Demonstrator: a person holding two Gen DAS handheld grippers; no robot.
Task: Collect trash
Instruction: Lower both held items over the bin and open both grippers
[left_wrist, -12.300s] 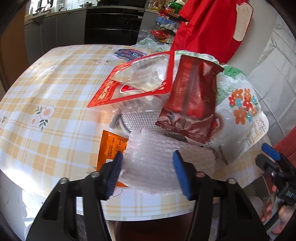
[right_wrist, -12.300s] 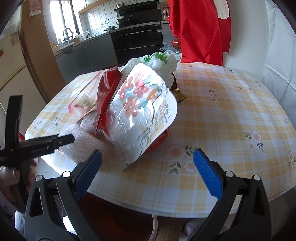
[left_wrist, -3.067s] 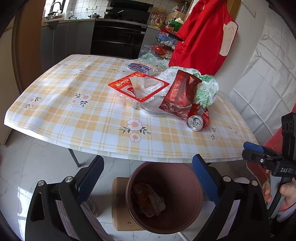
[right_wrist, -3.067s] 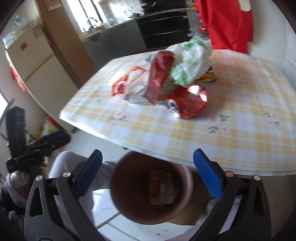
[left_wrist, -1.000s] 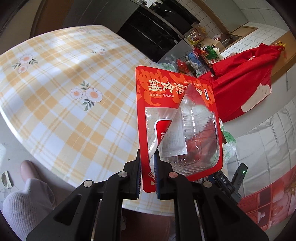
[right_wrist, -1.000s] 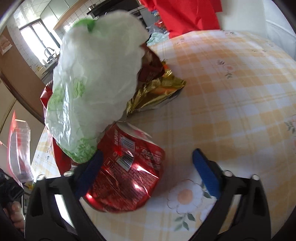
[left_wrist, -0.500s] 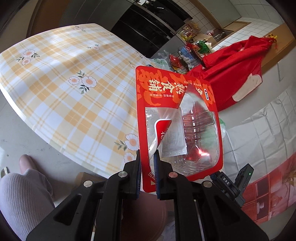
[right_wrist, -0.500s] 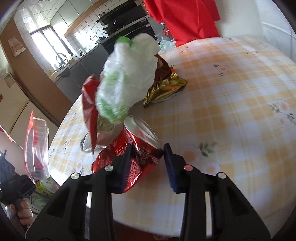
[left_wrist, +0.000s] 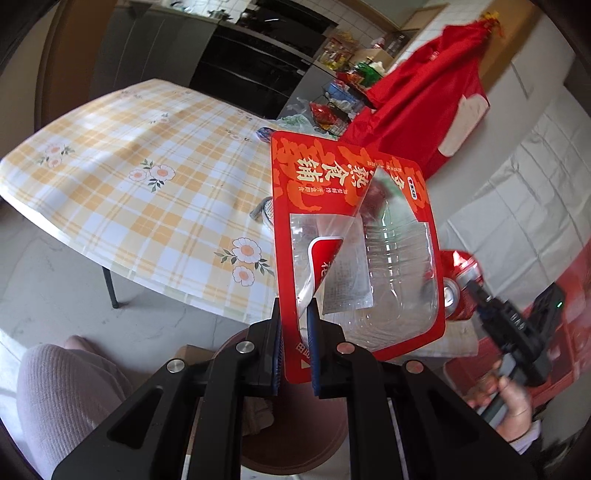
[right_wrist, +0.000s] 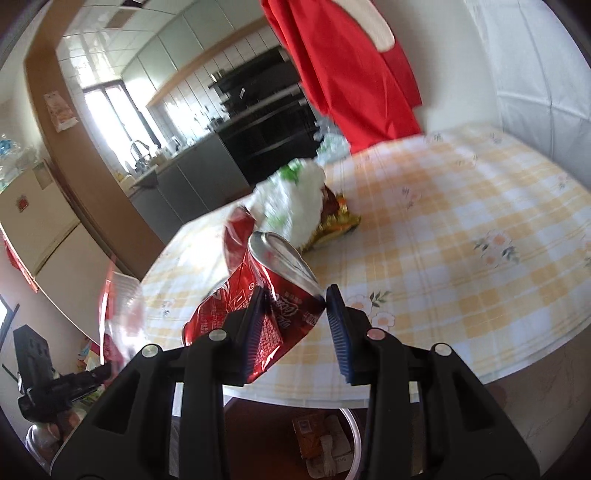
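My left gripper (left_wrist: 295, 306) is shut on the lower edge of a red food package (left_wrist: 354, 206) with a clear window and holds it upright in the air. It hangs above a brown bin (left_wrist: 295, 443) on the floor. My right gripper (right_wrist: 295, 291) is shut on a crushed red can (right_wrist: 266, 295), lifted clear of the table's front edge. The bin (right_wrist: 280, 417) below holds some wrappers. In the left wrist view the can (left_wrist: 458, 273) and the right gripper (left_wrist: 495, 314) show at the right. The right wrist view has the package (right_wrist: 118, 306) at the left.
A table with a yellow checked cloth (left_wrist: 147, 192) still carries a white-and-green plastic bag (right_wrist: 295, 195), a gold wrapper (right_wrist: 336, 223) and a dark red wrapper. A red garment (left_wrist: 424, 99) hangs behind. A person's knee (left_wrist: 62, 387) is at lower left. Kitchen cabinets stand at the back.
The right gripper has shut on the red can and lifted it back off the table. The left gripper has carried the package back past the table edge, over the bin.
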